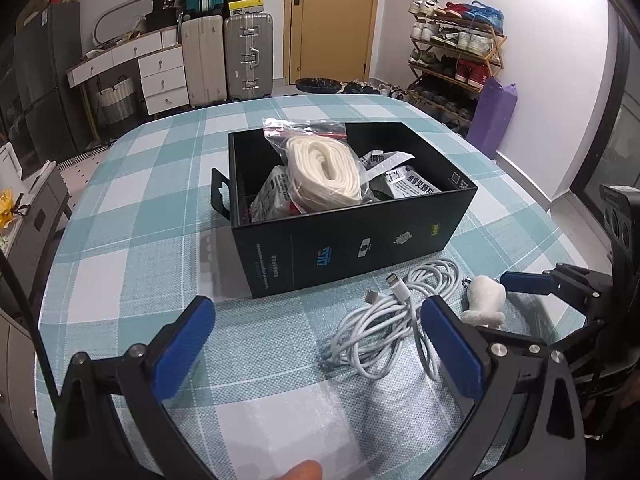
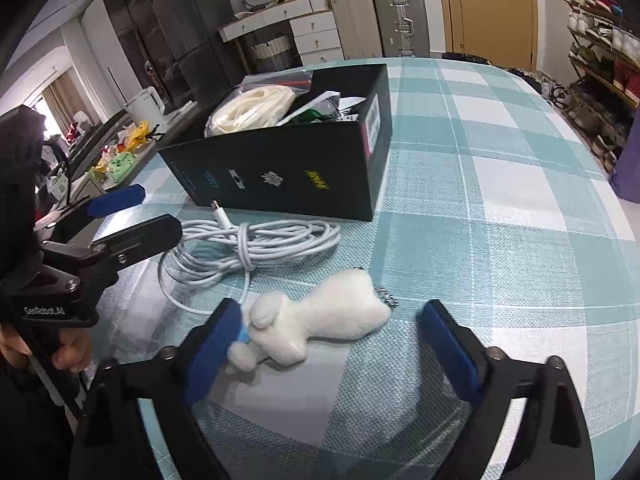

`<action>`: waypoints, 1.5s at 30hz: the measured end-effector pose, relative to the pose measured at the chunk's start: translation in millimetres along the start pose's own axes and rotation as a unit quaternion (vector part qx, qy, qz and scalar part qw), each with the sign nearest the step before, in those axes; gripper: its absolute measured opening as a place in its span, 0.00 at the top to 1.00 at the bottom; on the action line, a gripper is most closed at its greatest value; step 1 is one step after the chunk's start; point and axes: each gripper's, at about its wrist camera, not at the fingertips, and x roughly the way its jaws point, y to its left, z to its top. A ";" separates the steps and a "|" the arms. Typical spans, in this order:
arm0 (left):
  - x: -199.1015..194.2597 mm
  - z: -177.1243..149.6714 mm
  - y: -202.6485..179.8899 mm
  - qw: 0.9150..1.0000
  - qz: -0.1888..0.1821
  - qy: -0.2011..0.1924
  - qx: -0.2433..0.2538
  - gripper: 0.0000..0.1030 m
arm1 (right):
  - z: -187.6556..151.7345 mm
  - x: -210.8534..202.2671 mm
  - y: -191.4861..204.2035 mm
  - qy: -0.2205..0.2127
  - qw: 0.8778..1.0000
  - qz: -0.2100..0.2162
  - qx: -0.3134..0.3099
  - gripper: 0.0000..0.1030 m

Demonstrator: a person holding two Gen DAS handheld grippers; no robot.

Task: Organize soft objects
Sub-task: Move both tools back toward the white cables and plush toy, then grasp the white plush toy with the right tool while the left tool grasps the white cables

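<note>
A black box (image 1: pixel 344 236) stood open on the checked tablecloth (image 1: pixel 132 240), at 12 o'clock from the left gripper (image 1: pixel 316 340). Inside it lay a clear bag (image 1: pixel 320 168) of white cord, leaning toward 11 o'clock, with printed packets (image 1: pixel 408 184) beside it at 3 o'clock.

The left gripper's jaws were wide apart and held nothing; bare cloth lay between its blue pads (image 1: pixel 184 344). A coiled white cable (image 1: pixel 400 312) lay on the cloth just in front of the box, at 1 o'clock from this gripper, with its right pad over the coil's near edge. Whether the pad touched the cable could not be told.

In the right wrist view, the right gripper (image 2: pixel 332 344) was also wide open. A white plush toy (image 2: pixel 316 324) lay on its side on the cloth between the fingers, closer to the left one, whose pad (image 2: pixel 212 344) met the toy's rounded end. The right pad was well clear of it. A small bead chain (image 2: pixel 386 296) trailed from the toy's far end, toward 1 o'clock. The cable (image 2: pixel 248 248) sat at 11 o'clock from the toy, close to it, with the box (image 2: pixel 288 168) beyond at 12 o'clock.

From the left view the toy (image 1: pixel 484 300) lay at 3 o'clock of the cable, next to the right gripper (image 1: pixel 516 292).
</note>
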 end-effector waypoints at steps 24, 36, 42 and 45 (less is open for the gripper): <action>15.6 -0.2 -4.1 1.000 -0.004 0.024 0.003 0.00 | -8.9 -20.2 0.2 -0.057 0.998 0.006 -0.003 0.44; 24.0 -4.7 -11.5 0.997 -0.048 0.054 0.014 0.12 | -11.0 -25.3 -1.2 -0.064 0.998 -0.002 0.002 0.44; 26.2 -9.3 -7.7 0.996 -0.069 0.061 -0.005 0.34 | -12.4 -28.0 -1.0 -0.069 0.998 -0.002 0.001 0.44; 25.0 -11.1 -8.5 0.995 -0.075 0.059 -0.008 0.39 | -12.8 -28.8 -1.0 -0.070 0.998 -0.002 0.002 0.44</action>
